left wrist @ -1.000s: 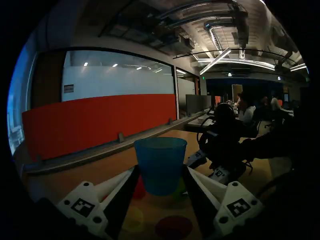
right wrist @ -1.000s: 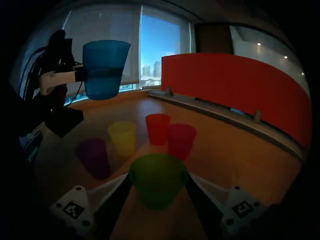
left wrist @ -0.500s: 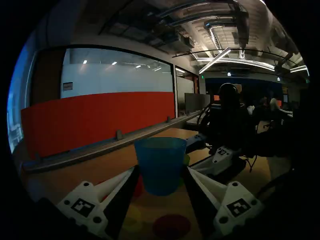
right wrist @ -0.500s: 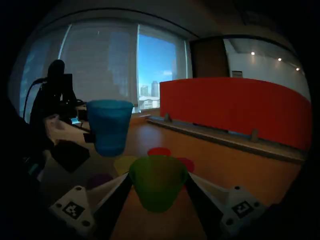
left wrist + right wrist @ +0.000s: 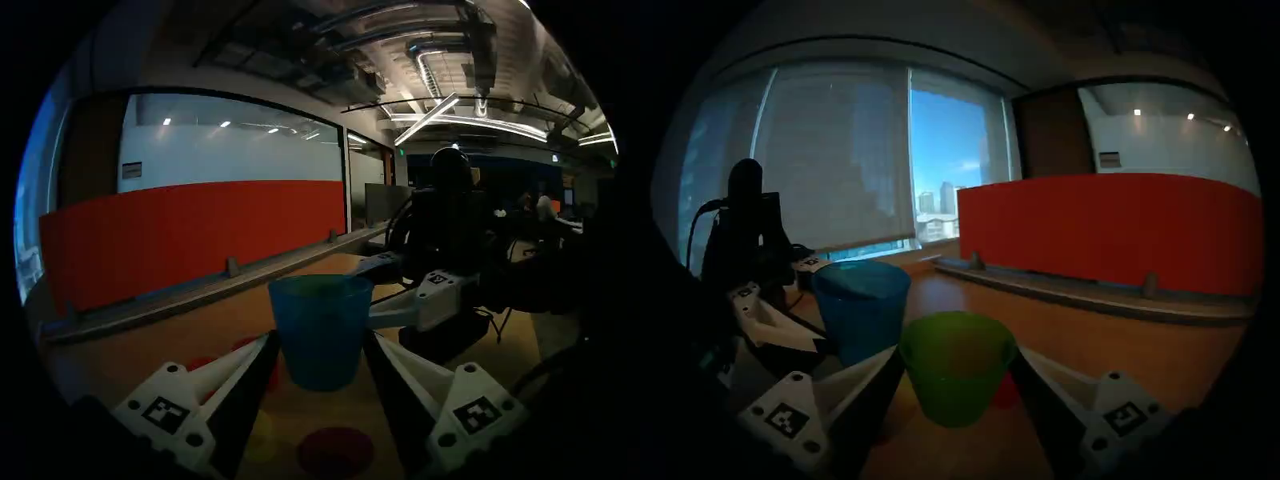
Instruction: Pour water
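My left tongs [image 5: 320, 340] clamp the upright blue cup [image 5: 320, 320]; my right tongs [image 5: 958, 356] clamp the green cup [image 5: 958, 376] just beside it, rims close. The worktop [image 5: 1136, 352] runs to the red partition [image 5: 1120, 232].

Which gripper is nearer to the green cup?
Right. The right gripper is shut on the green cup, one finger on each side. The left gripper holds the blue cup close beside the green one.

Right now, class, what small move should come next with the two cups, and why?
Probably tip one cup's rim over the other: the blue cup in the left tongs and the green cup in the right tongs are upright, rims close together.
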Demonstrator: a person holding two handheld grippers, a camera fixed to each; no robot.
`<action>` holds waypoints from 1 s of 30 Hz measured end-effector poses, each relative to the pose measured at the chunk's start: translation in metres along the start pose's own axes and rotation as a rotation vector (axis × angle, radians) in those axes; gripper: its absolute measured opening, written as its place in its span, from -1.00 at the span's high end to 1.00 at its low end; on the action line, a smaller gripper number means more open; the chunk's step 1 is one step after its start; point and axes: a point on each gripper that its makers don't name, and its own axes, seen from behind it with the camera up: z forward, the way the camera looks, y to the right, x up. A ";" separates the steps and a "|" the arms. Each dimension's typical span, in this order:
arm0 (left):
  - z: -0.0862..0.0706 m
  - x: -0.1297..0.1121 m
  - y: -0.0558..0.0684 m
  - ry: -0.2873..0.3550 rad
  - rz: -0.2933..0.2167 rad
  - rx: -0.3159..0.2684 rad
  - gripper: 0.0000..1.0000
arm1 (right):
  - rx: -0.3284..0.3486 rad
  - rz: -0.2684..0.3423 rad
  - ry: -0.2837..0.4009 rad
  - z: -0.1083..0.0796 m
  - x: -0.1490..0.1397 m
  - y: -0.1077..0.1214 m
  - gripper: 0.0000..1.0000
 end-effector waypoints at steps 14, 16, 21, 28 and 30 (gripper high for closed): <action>0.000 0.002 0.001 0.016 -0.024 -0.005 -0.52 | 0.004 0.014 0.008 -0.001 0.006 -0.001 -0.83; 0.000 0.002 0.001 0.018 -0.025 -0.006 -0.52 | 0.006 0.016 0.010 -0.001 0.007 -0.001 -0.83; 0.000 0.004 0.000 0.023 -0.032 -0.008 -0.52 | 0.006 0.017 0.011 -0.002 0.009 -0.002 -0.84; 0.000 0.005 0.000 0.025 -0.024 -0.006 -0.52 | 0.004 0.013 0.007 -0.002 0.010 -0.002 -0.83; 0.000 0.005 0.000 0.025 -0.024 -0.007 -0.53 | 0.004 0.014 0.010 -0.003 0.011 -0.002 -0.83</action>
